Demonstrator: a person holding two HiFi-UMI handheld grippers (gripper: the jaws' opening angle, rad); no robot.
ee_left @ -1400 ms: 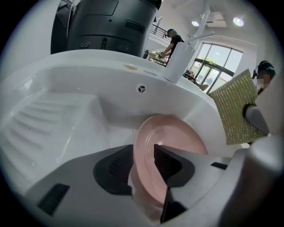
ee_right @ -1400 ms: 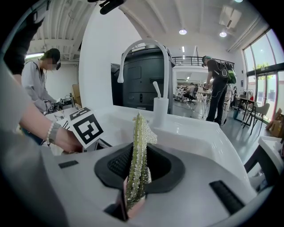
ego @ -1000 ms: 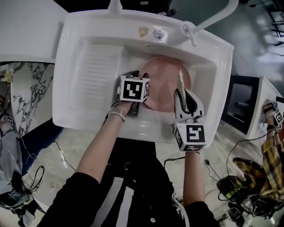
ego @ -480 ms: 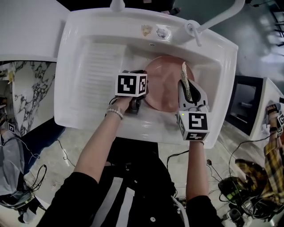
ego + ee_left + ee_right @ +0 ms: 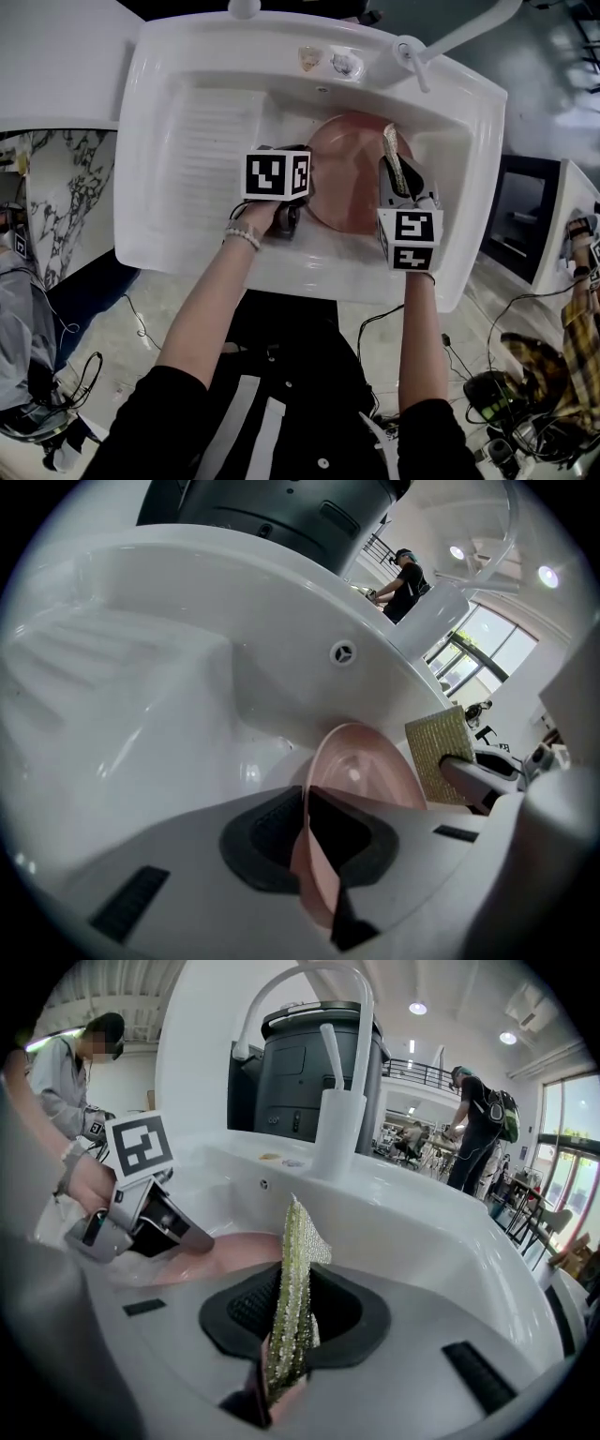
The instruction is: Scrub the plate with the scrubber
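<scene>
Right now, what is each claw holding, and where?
The left claw has just closed on the rim of the pink plate; the right claw pinches the scrubber by its bottom end.

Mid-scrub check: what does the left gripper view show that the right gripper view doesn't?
Only left gripper view: the plate rim pinched in the left gripper, whose jaws have just been closing on it. Only right gripper view: the left gripper's marker cube and the scrubber edge-on in the right gripper. Both: plate, scrubber, white sink.
</scene>
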